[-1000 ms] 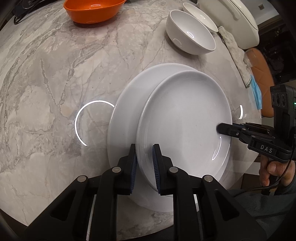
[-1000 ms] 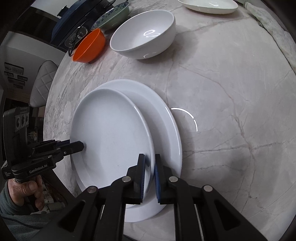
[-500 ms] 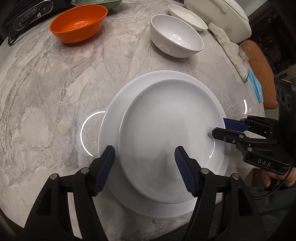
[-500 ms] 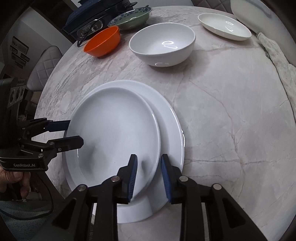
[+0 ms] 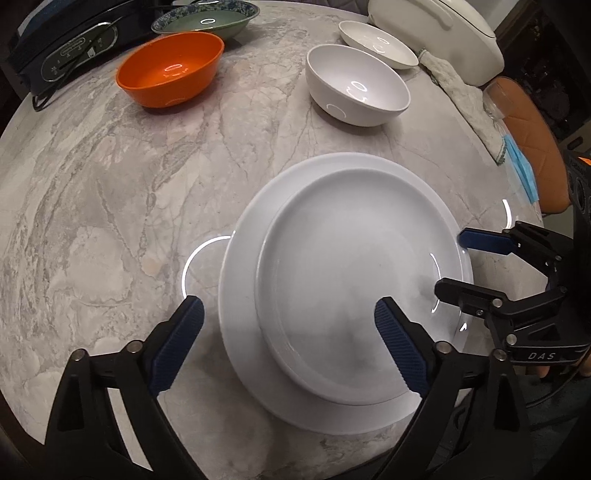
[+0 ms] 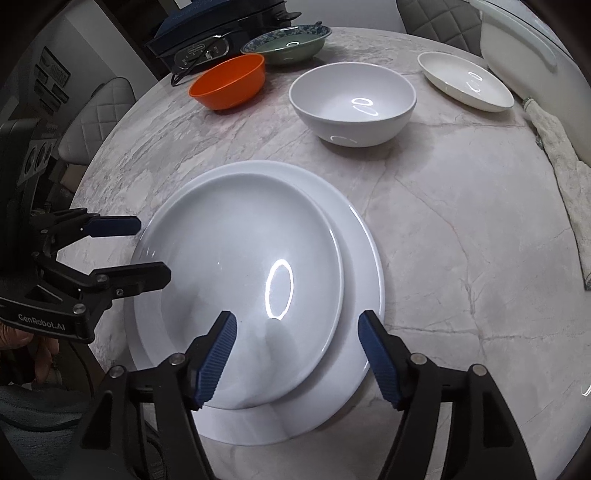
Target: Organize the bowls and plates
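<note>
A smaller white plate lies inside a larger white plate on the marble table. My left gripper hovers over the plates' near-left rim, its jaws opening wide and the pads touching nothing. At the opposite rim my right gripper has its jaws opening too, clear of the plate. Farther back stand a white bowl, an orange bowl, a green patterned bowl and a shallow white dish.
A dark appliance with a cord sits at the back left. A big white lidded pot, a crumpled cloth and a blue face mask line the right edge. An orange chair stands beyond.
Both grippers were shut on the smaller plate's rim and have let go, opening wide. The plate has settled flat in the larger one. Both grippers have risen a little.
</note>
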`<state>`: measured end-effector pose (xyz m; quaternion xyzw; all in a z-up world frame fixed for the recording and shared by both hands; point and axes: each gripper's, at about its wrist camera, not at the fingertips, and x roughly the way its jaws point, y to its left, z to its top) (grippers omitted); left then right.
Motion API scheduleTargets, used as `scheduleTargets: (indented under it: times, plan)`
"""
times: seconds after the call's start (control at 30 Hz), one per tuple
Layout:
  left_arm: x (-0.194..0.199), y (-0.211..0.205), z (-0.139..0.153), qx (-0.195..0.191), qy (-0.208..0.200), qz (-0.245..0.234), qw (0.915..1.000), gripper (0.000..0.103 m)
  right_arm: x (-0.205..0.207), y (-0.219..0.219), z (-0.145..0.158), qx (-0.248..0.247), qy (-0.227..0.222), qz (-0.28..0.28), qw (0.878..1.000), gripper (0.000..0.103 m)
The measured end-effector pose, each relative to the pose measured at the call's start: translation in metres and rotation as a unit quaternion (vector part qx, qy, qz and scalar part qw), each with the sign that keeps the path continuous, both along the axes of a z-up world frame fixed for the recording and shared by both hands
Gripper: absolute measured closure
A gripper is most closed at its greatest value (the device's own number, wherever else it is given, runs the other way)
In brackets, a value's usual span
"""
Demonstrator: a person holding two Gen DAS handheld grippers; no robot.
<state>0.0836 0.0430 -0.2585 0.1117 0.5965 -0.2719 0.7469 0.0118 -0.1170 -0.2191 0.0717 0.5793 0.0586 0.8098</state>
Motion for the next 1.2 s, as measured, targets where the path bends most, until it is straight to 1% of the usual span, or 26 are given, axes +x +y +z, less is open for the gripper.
scheduleTargets:
  times: [0.07,0.1,0.17,0.23,0.3,0.37,0.43,0.5,0.57,0.67,0.73,0.8,0.83,0.87,0.93,1.0,1.07,1.13,1.17,1.2]
  plan:
    - [0.001,0.005,0.012,-0.004,-0.02,0.007,0.9998,0.007,-0.005,-0.005,0.009,0.004,-0.018,-0.014,1.0,0.03]
    - [0.001,0.006,0.018,-0.003,-0.034,0.007,0.9994,0.004,-0.007,-0.01,0.016,0.007,-0.031,-0.023,0.999,0.029]
    - [0.003,0.008,0.032,0.006,-0.07,0.006,0.9975,0.0,-0.014,-0.023,0.032,0.01,-0.067,-0.049,0.996,0.024]
    - [0.013,0.01,0.045,0.017,-0.103,0.007,0.9945,0.0,-0.018,-0.043,0.048,0.017,-0.101,-0.082,0.991,0.023]
    - [0.031,0.009,0.06,0.016,-0.118,0.014,0.9928,0.0,-0.02,-0.071,0.061,0.028,-0.129,-0.128,0.983,0.02]
    - [0.056,0.003,0.078,0.008,-0.128,0.019,0.9916,0.0,-0.017,-0.107,0.069,0.043,-0.143,-0.174,0.973,0.017]
    - [0.089,-0.012,0.097,0.012,-0.137,0.017,0.9904,0.0,-0.009,-0.145,0.072,0.057,-0.144,-0.214,0.964,0.017]
    - [0.127,-0.038,0.111,0.013,-0.133,0.013,0.9909,0.0,0.003,-0.183,0.073,0.085,-0.146,-0.251,0.953,0.017]
    - [0.164,-0.064,0.124,-0.005,-0.133,0.003,0.991,0.0,0.018,-0.215,0.074,0.111,-0.151,-0.281,0.941,0.017]
    - [0.214,-0.114,0.135,-0.019,-0.127,-0.031,0.9913,0.0,0.048,-0.251,0.071,0.142,-0.158,-0.316,0.925,0.018]
    - [0.243,-0.152,0.133,-0.013,-0.121,-0.06,0.9908,0.0,0.069,-0.268,0.064,0.165,-0.154,-0.332,0.916,0.02]
    - [0.267,-0.189,0.121,0.005,-0.107,-0.088,0.9903,0.0,0.088,-0.278,0.057,0.189,-0.147,-0.345,0.907,0.027]
    - [0.278,-0.208,0.11,0.017,-0.093,-0.1,0.9905,0.001,0.099,-0.28,0.053,0.196,-0.145,-0.348,0.905,0.033]
    - [0.288,-0.223,0.098,0.027,-0.078,-0.106,0.9909,0.001,0.11,-0.281,0.049,0.197,-0.138,-0.348,0.906,0.037]
    - [0.308,-0.246,0.078,0.034,-0.052,-0.111,0.9919,0.002,0.133,-0.278,0.04,0.203,-0.122,-0.339,0.911,0.041]
    - [0.324,-0.267,0.061,0.041,-0.04,-0.118,0.9913,0.002,0.15,-0.276,0.03,0.201,-0.108,-0.338,0.913,0.042]
    - [0.331,-0.281,0.046,0.048,-0.036,-0.127,0.9901,0.002,0.161,-0.279,0.021,0.196,-0.102,-0.345,0.912,0.043]
    - [0.337,-0.294,0.032,0.056,-0.032,-0.138,0.9883,0.003,0.164,-0.282,0.015,0.193,-0.1,-0.357,0.908,0.043]
    - [0.341,-0.3,0.028,0.06,-0.029,-0.143,0.9875,0.005,0.167,-0.283,0.012,0.187,-0.096,-0.363,0.908,0.043]
    - [0.338,-0.303,0.019,0.061,-0.025,-0.148,0.9868,0.009,0.169,-0.284,0.009,0.18,-0.091,-0.369,0.907,0.044]
